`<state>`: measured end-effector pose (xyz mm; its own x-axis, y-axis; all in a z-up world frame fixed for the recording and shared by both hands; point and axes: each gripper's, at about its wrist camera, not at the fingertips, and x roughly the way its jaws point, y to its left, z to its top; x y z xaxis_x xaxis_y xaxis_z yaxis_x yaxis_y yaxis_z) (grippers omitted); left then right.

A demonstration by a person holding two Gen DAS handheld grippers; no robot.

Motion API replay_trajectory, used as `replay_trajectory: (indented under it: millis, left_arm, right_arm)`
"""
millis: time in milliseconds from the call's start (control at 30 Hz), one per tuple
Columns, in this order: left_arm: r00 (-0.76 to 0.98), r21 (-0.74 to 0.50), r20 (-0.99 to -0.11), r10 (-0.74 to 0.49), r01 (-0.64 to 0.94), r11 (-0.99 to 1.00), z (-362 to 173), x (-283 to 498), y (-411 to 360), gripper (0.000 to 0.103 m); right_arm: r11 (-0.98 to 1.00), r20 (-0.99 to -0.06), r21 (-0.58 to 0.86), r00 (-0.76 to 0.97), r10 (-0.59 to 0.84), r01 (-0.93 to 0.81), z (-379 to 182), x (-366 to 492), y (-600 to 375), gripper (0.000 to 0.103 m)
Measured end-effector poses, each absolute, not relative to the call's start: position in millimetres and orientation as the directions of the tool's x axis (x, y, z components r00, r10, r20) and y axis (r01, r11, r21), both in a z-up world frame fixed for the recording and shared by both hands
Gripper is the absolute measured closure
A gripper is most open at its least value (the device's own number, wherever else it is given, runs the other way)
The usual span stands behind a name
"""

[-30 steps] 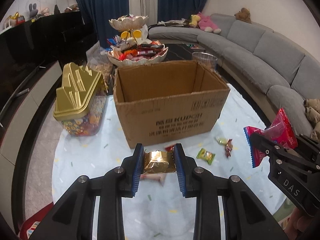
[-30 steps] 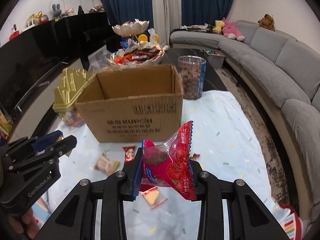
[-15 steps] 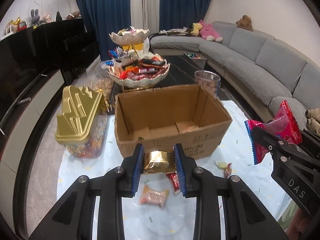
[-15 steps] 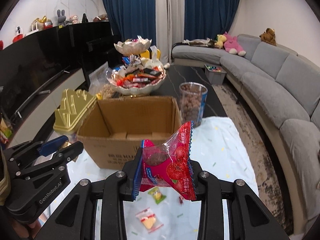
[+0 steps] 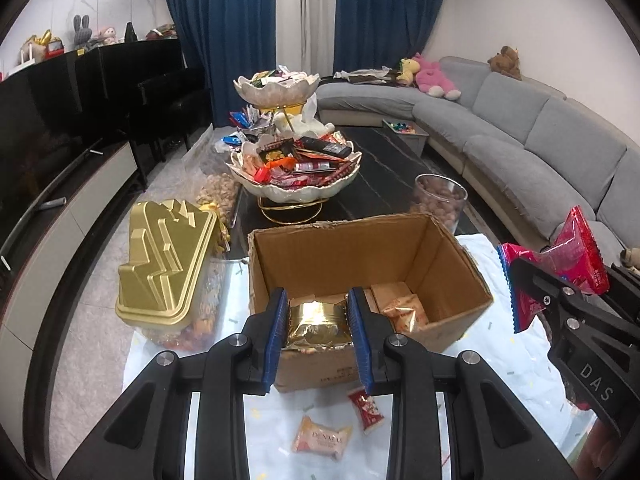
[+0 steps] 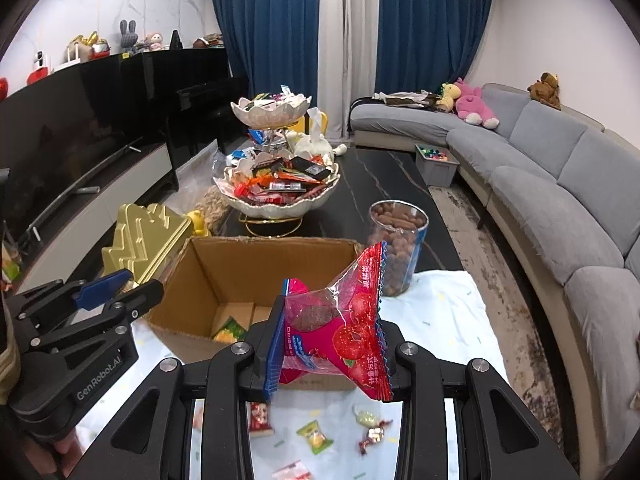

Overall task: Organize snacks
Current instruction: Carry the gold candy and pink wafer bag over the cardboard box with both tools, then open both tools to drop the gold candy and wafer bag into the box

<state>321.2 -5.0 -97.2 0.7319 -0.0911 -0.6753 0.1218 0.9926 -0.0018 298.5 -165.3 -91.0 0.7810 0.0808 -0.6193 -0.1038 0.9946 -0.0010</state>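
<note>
Left gripper clamped on a crinkled gold foil snack packet, held over the near wall of the open brown cardboard box; right gripper clamped on a red-and-clear plastic snack bag, also at the box's near edge. Box stood toward the far edge of the pale confetti-print cloth, a few wrapped snacks on its floor. Loose small wrapped candies lay on the cloth near its front edge; gold-lidded clear candy jar just beside the box's left wall.
</note>
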Motion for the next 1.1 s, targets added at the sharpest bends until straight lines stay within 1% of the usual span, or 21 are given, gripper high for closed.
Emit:
replay_trajectory:
  millis: [467, 833, 1100]
  left_arm:
    - [0.711, 0.021, -0.699, -0.074, 0.123, 0.992, -109.9, 363.8, -6.6, 0.072]
    - [0.693, 0.004, -0.718, -0.072, 0.107, 0.994, -122.2, 388.9, 1.0, 0.072]
    - [0.668, 0.017, -0.741, -0.062, 0.111, 0.994, -134.9, 399.8, -5.1, 0.072]
  right_arm:
    - [0.99, -0.646, -0.003, 0.756, 0.106, -0.141, -94.8, 354.9, -159.4, 0.067]
    - [0.977, -0.699, -0.005, 0.699, 0.148, -0.212, -106.0, 392.5, -152.5, 0.067]
    - [0.976, -0.739, 0.005, 0.656, 0.15, -0.218, -124.5, 407.2, -152.1, 0.068]
